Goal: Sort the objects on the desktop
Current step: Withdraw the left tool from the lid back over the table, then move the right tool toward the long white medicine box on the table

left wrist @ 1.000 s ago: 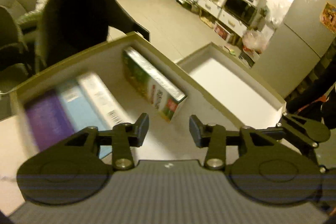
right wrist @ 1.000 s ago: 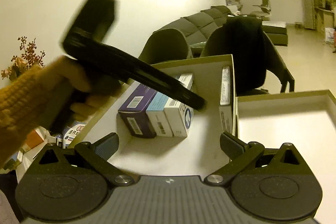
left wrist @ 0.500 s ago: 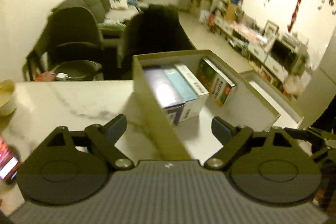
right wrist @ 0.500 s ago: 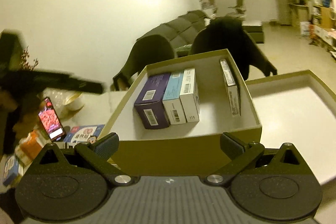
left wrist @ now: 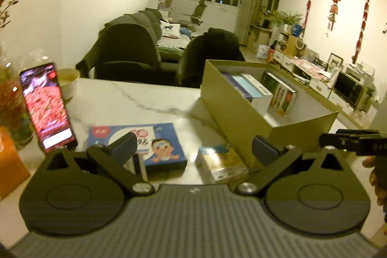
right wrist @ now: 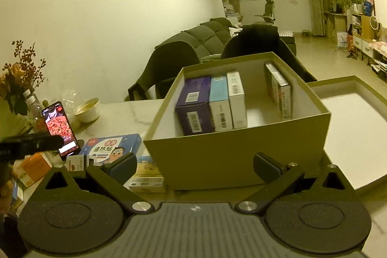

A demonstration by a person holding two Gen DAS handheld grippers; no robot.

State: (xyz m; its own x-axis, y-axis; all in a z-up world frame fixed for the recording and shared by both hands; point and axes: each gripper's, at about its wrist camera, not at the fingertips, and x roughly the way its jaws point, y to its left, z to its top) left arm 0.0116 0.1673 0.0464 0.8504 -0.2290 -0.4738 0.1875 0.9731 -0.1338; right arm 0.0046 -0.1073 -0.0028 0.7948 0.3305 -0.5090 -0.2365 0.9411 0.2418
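Dim yellowish indoor light, fisheye-bent edges, left wrist view slightly blurred

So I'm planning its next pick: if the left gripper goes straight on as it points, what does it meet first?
Probably the small yellow box lying on the table between its opening, empty jaws; depth is unclear.

Each tool (left wrist: 193,150) is seen as black linkage arms with silver pivot screws, dark-blue finger pads (left wrist: 124,145), round discs at 4 and 8 o'clock, and a ribbed grey body.
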